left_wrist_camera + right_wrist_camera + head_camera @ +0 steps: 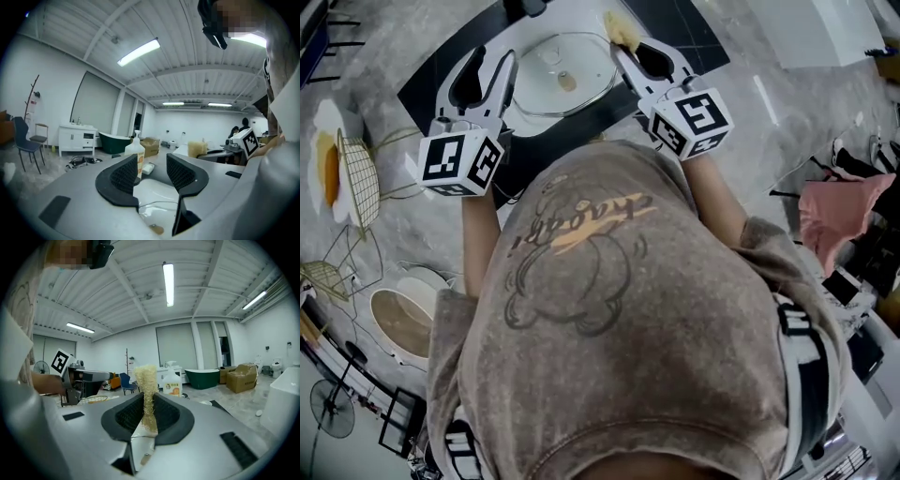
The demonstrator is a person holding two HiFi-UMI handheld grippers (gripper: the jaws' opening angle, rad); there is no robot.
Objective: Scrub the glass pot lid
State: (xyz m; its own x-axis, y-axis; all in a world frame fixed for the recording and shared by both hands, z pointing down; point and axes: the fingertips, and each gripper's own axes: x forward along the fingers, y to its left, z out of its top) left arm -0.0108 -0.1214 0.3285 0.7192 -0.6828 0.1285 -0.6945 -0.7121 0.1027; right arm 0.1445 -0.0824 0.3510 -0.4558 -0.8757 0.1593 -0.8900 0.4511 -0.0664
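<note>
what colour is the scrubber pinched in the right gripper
Pale straw yellow; the scrubber shows best in the right gripper view.

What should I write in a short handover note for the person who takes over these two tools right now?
Left tool: open, empty.
Right tool: shut on the yellowish fibrous scrubbing pad.
Round glass pot lid: lies flat on the white surface, touched by neither tool.
Done: scrubbing progress cannot be judged.
Left: probably steady the lid and scrub it.

Soap bottle [135, 149], green bathtub [110, 143] — blue chair [27, 145]
</note>
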